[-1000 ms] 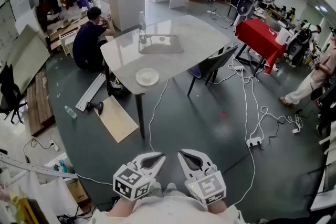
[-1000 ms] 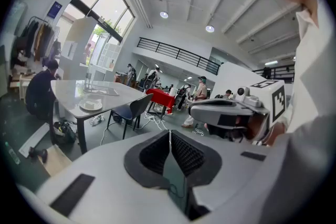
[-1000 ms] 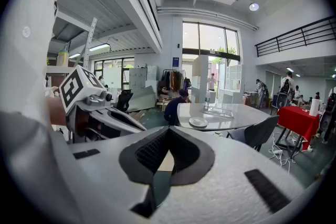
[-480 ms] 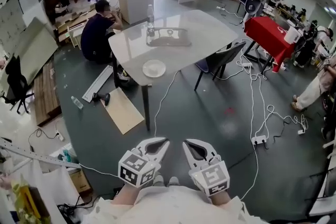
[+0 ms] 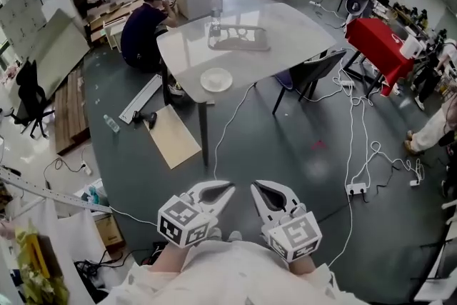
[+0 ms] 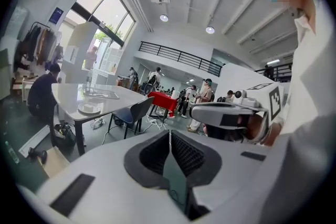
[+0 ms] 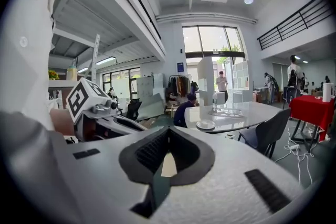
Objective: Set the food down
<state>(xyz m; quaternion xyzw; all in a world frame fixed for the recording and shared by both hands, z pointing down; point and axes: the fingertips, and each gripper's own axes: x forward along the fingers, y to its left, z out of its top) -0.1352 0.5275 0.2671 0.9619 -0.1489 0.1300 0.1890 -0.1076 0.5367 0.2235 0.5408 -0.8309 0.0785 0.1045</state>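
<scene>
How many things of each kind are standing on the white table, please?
plate: 1
bottle: 1
tray: 1
Total: 3

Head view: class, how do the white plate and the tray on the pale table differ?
The plate is round and white; the tray is rectangular and greyish. The plate lies near the table's near corner; the tray lies farther back, beside a bottle. Both rest flat on the table.
</scene>
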